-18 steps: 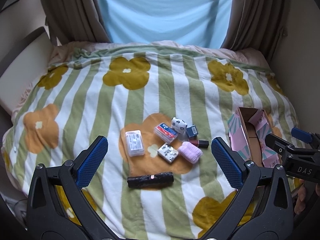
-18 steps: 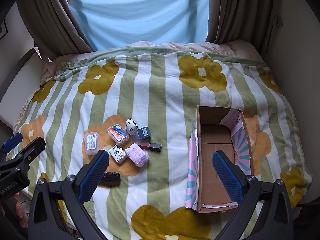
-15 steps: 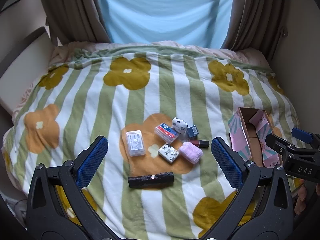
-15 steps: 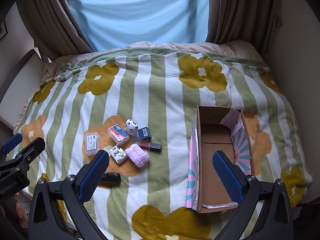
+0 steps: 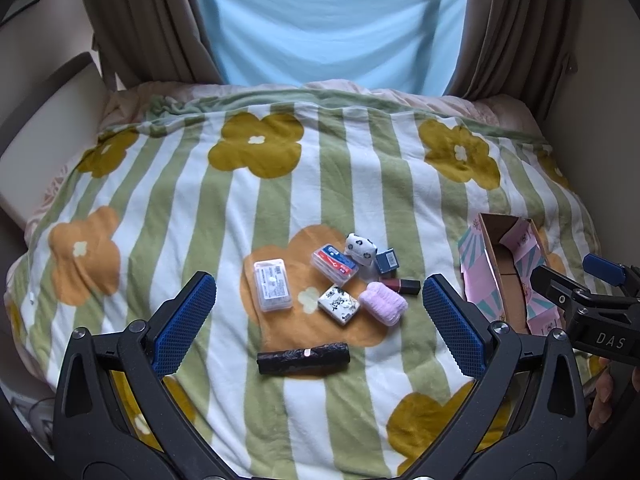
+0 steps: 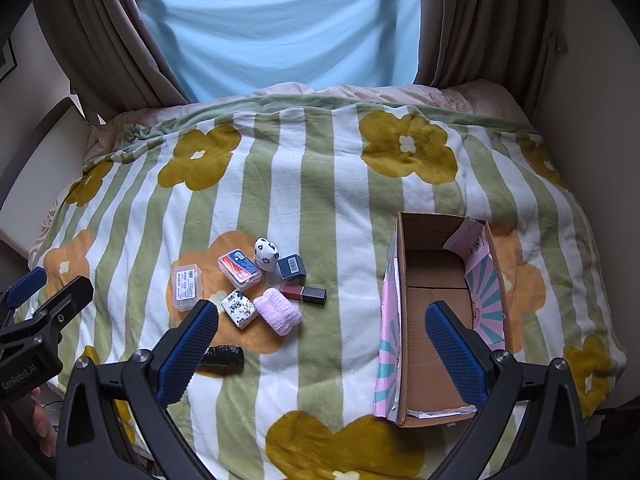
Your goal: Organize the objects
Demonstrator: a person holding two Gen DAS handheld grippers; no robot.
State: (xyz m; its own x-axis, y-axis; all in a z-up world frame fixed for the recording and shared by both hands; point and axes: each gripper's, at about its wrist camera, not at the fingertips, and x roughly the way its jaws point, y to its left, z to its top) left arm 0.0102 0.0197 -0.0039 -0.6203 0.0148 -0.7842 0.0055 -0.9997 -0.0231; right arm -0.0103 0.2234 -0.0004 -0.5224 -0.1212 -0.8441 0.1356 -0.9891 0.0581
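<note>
Nothing is put away yet, so you are right at the start. Closest to you, your left gripper (image 5: pixel 319 319) has its jaws spread wide with nothing between them, and it hangs above the blanket (image 5: pixel 280 208) without touching anything. Your right gripper (image 6: pixel 322 338) is the same: wide jaws, nothing held, up in the air over the near end of the box (image 6: pixel 436 408). The box sits on the right side of the bed, and it looks empty inside; only bare cardboard shows. Just past your left gripper lies a long black roll (image 5: pixel 303 358), all by itself. A little farther on sits the small pile of things on the orange flower. There you have a clear plastic case (image 5: pixel 273 290) on the left, a little black and white packet (image 5: pixel 338 304), and a fluffy pink roll (image 5: pixel 383 307) just beside it. Behind those are a dark red tube (image 5: pixel 400 285), a case with a red and blue label (image 5: pixel 334 263), a small dark blue box (image 5: pixel 387 261), and a white spotted pouch (image 5: pixel 361 249) at the back. They sit close together, well apart from the box. My guess is that all eight things need to go in the box, so every one of them is still left to do. The far end of the bed has nothing on it but the blanket, and behind it are the curtains (image 5: pixel 132 24) and the blue window cover (image 5: pixel 328 20).
</note>
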